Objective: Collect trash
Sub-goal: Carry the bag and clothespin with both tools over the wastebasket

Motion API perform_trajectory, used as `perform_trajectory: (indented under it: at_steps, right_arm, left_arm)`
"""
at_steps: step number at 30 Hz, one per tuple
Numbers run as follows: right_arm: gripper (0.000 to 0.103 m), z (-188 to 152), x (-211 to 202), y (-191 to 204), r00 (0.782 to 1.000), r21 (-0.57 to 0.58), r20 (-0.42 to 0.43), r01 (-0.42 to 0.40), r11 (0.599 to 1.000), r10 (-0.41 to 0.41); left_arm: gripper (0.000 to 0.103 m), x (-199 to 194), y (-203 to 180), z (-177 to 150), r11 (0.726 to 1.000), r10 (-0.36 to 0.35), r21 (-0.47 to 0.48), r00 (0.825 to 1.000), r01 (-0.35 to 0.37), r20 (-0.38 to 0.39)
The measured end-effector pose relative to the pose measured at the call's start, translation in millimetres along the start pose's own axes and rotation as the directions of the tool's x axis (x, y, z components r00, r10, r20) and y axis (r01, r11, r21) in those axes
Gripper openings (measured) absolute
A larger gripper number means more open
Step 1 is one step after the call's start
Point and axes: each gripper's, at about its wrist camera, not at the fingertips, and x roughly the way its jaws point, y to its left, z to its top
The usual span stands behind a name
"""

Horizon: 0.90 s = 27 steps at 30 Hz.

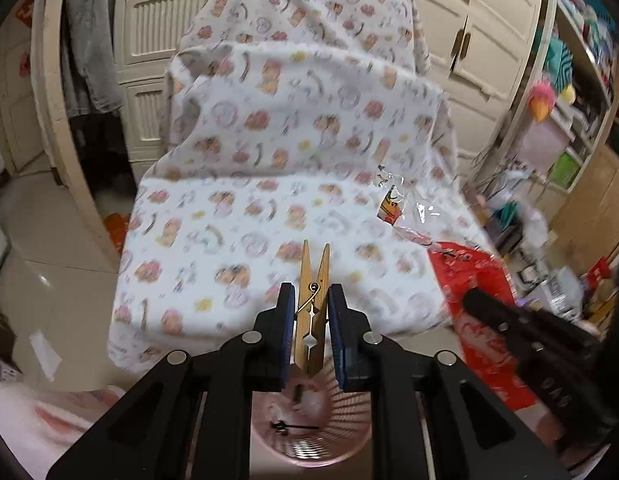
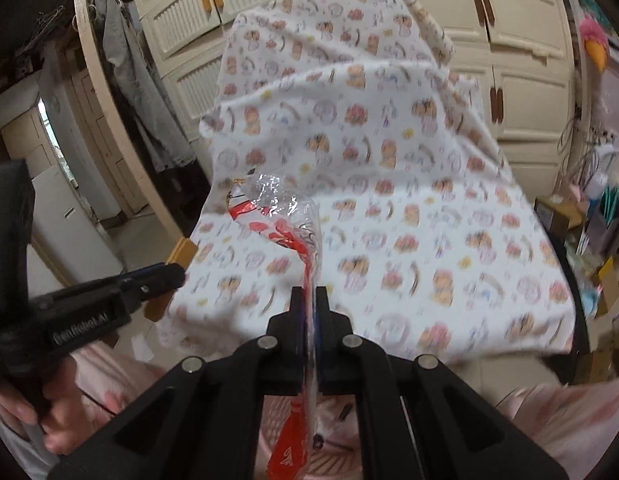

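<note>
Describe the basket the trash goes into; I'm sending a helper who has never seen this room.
Find the chair draped in a cartoon-print sheet. On the floor before it, under the left gripper holding a clothespin, stands the basket: pink, round, slatted sides.

A room in a home is being shown, most likely a bedroom or a storage room. A tall cream wardrobe [image 2: 521, 52] with slatted doors and brown handles is being seen along the back wall. A chair-like shape is being covered by a white cloth [image 1: 277, 152] printed with little cartoon animals. Grey clothes [image 1: 89, 48] are being hung by a curved wooden frame. Shelves [image 1: 581, 64] at the side are being filled with colourful things and a fluffy pink toy [image 1: 541, 98]. The floor is being covered by pale shiny tiles [image 1: 49, 280].
</note>
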Motion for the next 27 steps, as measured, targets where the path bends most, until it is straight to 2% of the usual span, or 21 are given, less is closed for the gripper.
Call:
perform_trajectory:
  at_steps: [4,6,10,16,20,23,25,27]
  right_arm:
    - [0.004,-18.8,19.0,1.9,0.997,-0.048,-0.057,0.041,0.998,-0.043]
    - [0.004,-25.9,28.5,-2.0,0.996,-0.034,-0.086,0.017,0.999,-0.02]
    - [0.004,-39.0,51.1,-9.5,0.986,0.028,-0.165,-0.026,0.999,0.031]
    - [0.004,-46.9,63.3,-9.5,0.978,0.019,-0.206,-0.018,1.0,0.021]
    - [0.004,-53.7,84.8,-14.4,0.963,0.037,-0.27,0.0,0.999,0.01]
    - [0.004,-60.8,107.8,-19.8,0.942,0.072,-0.334,-0.006,0.997,0.03]
    - [0.004,-66.9,121.8,-22.2,0.931,0.07,-0.364,0.017,0.997,0.01]
    - [0.004,-74.5,133.3,-25.0,0.919,0.06,-0.394,0.046,0.997,-0.019]
  left_arm:
    - [0.015,28.5,10.0,-25.5,0.999,-0.024,-0.03,0.995,0.021,-0.1]
    - [0.015,42.2,12.5,-32.8,1.0,-0.004,-0.02,0.989,0.001,-0.148]
    - [0.015,59.5,20.5,-39.7,0.996,-0.056,-0.075,0.972,0.04,-0.23]
    - [0.015,70.3,22.8,-48.3,0.995,-0.063,-0.094,0.955,0.037,-0.29]
    - [0.015,82.2,24.3,-53.6,0.994,-0.066,-0.106,0.94,0.032,-0.335]
    - [0.015,92.4,24.9,-60.3,0.995,-0.051,-0.103,0.929,0.014,-0.367]
    - [0.015,101.4,26.8,-65.5,0.994,-0.053,-0.111,0.915,0.009,-0.4]
    - [0.015,112.6,28.6,-72.2,0.992,-0.067,-0.122,0.894,0.013,-0.443]
